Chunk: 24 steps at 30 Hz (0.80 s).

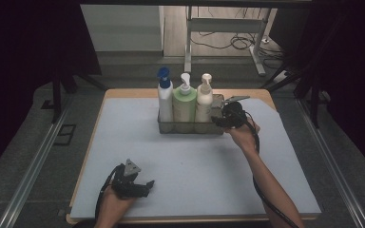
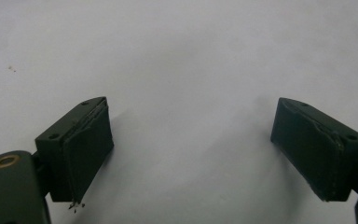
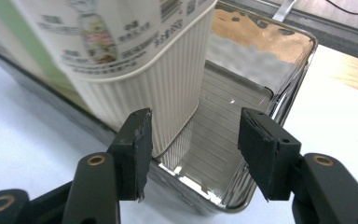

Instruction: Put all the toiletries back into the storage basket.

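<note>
Three pump bottles stand in a row in a metal tray at the back of the table: a white one with a blue pump, a green one and a cream one. My right gripper is at the tray's right end, pointing left at it. In the right gripper view its jaws stand open over the tray's end rim, with the ribbed cream bottle just past the left jaw and not pinched. My left gripper hovers low at the front left, open, nothing between its jaws.
A pale mat covers the wooden table. The tray's right compartment holds nothing. Beyond the table stand desk legs and floor cables. Metal rails run along both sides.
</note>
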Each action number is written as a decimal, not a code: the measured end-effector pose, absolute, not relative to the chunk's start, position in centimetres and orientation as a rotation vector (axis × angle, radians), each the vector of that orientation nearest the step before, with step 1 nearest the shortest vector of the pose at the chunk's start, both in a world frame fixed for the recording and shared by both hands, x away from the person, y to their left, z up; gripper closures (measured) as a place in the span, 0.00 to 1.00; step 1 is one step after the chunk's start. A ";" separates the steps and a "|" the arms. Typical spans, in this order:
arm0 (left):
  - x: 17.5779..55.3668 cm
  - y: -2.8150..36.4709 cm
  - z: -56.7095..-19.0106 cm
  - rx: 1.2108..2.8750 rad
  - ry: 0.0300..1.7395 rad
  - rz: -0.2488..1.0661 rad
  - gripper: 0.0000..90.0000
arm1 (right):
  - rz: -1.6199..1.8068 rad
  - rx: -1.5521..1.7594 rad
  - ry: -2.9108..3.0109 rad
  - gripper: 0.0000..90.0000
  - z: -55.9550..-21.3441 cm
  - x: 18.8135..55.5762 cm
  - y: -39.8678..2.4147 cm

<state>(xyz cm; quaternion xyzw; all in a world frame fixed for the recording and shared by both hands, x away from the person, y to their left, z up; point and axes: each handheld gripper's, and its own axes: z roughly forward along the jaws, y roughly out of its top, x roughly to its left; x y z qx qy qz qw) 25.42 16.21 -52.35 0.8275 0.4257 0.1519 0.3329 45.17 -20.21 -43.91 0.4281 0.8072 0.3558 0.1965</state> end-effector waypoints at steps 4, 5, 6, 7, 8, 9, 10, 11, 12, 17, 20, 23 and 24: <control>25.4 16.2 -52.4 2.159 1.113 0.396 0.13 | 1.012 1.172 2.273 0.47 -43.5 44.6 -20.4; 25.4 16.2 -52.4 2.159 1.113 0.396 0.13 | 1.017 1.167 2.279 0.46 -43.4 44.3 -20.4; 25.4 16.2 -52.4 2.159 1.113 0.396 0.13 | 1.019 1.163 2.285 0.46 -43.3 44.2 -20.5; 25.4 16.2 -52.4 2.159 1.112 0.396 0.13 | 1.019 1.160 2.287 0.45 -43.2 44.1 -20.5; 25.4 16.2 -52.4 2.159 1.112 0.396 0.13 | 1.018 1.153 2.287 0.44 -43.1 43.9 -20.5; 25.4 16.2 -52.4 2.159 1.112 0.396 0.13 | 1.023 1.148 2.288 0.44 -43.1 43.8 -20.6; 25.4 16.2 -52.4 2.159 1.112 0.396 0.13 | 1.027 1.150 2.291 0.44 -43.0 43.6 -20.6; 25.4 16.2 -52.4 2.159 1.112 0.396 0.13 | 1.033 1.147 2.292 0.43 -43.0 43.5 -20.6; 25.4 16.2 -52.4 2.159 1.112 0.397 0.13 | 1.034 1.140 2.295 0.43 -43.0 43.3 -20.7; 25.4 16.2 -52.4 2.159 1.112 0.397 0.13 | 1.038 1.117 2.315 0.41 -43.0 42.7 -20.6; 25.4 16.2 -52.4 2.159 1.112 0.397 0.13 | 1.041 1.105 2.323 0.40 -43.1 42.2 -20.6; 25.4 16.2 -52.4 2.159 1.112 0.397 0.13 | 1.050 1.091 2.330 0.40 -43.1 41.7 -20.6; 25.4 16.2 -52.4 2.159 1.112 0.397 0.13 | 1.051 1.089 2.333 0.39 -43.1 41.6 -20.6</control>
